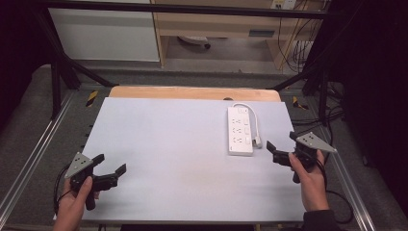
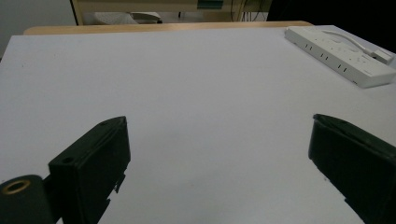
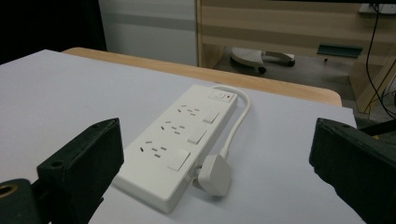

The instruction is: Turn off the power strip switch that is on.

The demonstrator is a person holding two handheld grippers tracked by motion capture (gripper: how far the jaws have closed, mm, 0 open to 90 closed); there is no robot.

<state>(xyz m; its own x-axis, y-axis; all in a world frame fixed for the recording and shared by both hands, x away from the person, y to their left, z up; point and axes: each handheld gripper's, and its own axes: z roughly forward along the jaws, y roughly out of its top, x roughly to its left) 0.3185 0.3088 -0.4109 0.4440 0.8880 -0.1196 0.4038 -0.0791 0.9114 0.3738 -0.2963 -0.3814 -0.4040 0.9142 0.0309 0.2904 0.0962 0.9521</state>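
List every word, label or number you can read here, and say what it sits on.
None can be read. The white power strip shows only sockets, switches and a red dot; its plug is bare. Both grippers, left and right, carry no lettering.

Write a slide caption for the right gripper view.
Open right gripper faces a white power strip with its plug beside it.

Overhead forward-down, gripper views low, sharing power strip (image 1: 240, 131)

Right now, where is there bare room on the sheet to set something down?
Bare from the left gripper across to the power strip. Crowded only at the right edge: strip, plug, right gripper.
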